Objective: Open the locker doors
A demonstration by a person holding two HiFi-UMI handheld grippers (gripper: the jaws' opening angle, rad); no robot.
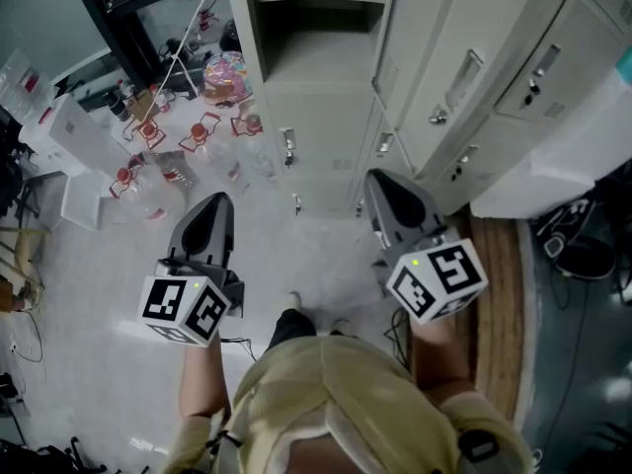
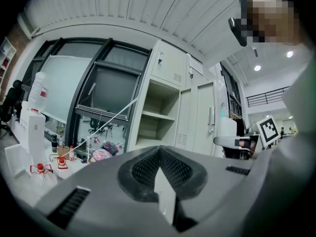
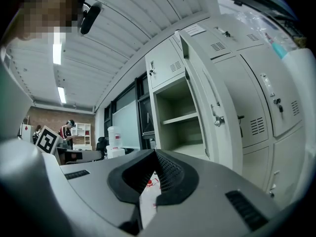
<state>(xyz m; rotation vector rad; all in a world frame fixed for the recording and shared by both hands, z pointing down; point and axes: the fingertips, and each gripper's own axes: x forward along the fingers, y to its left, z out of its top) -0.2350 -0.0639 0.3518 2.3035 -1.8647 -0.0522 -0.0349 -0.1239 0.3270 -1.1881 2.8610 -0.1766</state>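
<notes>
Locker bank: one door open (shelf inside); left gripper, right gripper, both jaws together.

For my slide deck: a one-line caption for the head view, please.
Left gripper and right gripper, both shut, point toward lockers with an open compartment.

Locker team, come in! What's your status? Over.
Left gripper shut, empty; right gripper shut, empty. One locker door open, shelves showing; neighbouring doors shut. Bottles on floor left of the lockers.
</notes>
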